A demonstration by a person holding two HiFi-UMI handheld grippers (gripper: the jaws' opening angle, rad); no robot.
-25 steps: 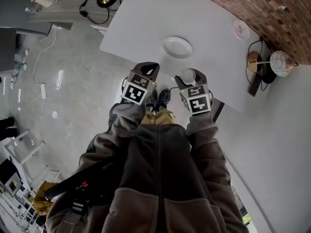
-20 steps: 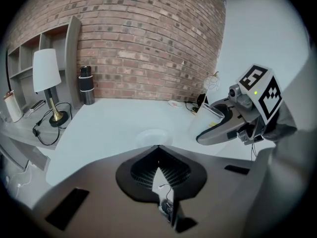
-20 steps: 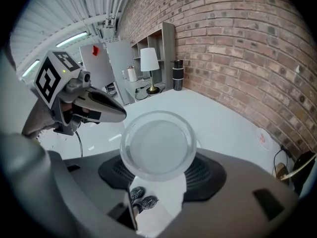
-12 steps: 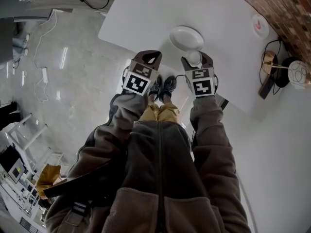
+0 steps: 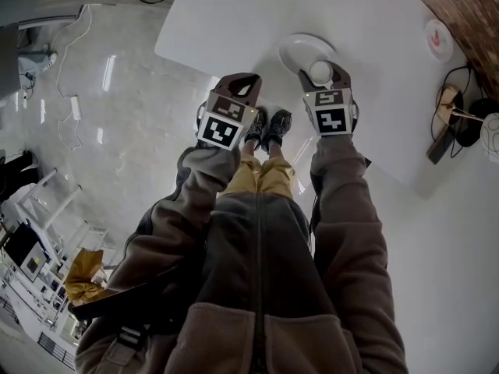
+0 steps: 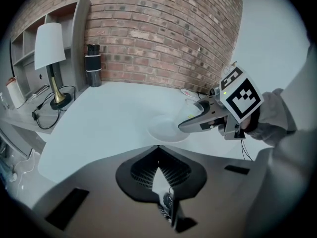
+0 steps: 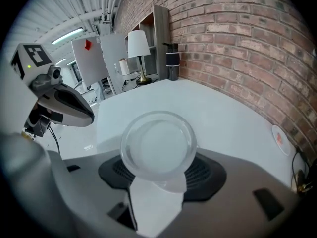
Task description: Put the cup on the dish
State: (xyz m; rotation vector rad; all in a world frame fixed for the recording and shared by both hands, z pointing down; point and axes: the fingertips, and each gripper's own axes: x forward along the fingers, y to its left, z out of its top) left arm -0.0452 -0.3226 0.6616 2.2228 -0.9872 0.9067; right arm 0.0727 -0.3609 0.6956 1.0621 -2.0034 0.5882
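Observation:
A clear glass cup [image 5: 320,72] sits between the jaws of my right gripper [image 5: 322,76], which is shut on it. The cup hangs over the near rim of the white dish [image 5: 300,49] on the white table [image 5: 234,14]. In the right gripper view the cup's [image 7: 157,142] round mouth faces the camera and hides the dish. The left gripper view shows the cup [image 6: 194,106] and the right gripper [image 6: 198,119] just above the dish [image 6: 166,129]. My left gripper [image 5: 241,81] is shut and holds nothing. It hovers at the table's near edge, left of the dish.
A white-shaded lamp [image 6: 51,58] and a black bottle [image 6: 92,64] stand at the table's far side by the brick wall. A small white disc with a red mark [image 5: 438,37] lies far right. The person's shoes [image 5: 269,127] show on the floor below the table edge.
Both grippers have moved forward and down toward the dish. The cup, earlier short of the dish, now hangs over its near rim. The right grip on the cup is unchanged.

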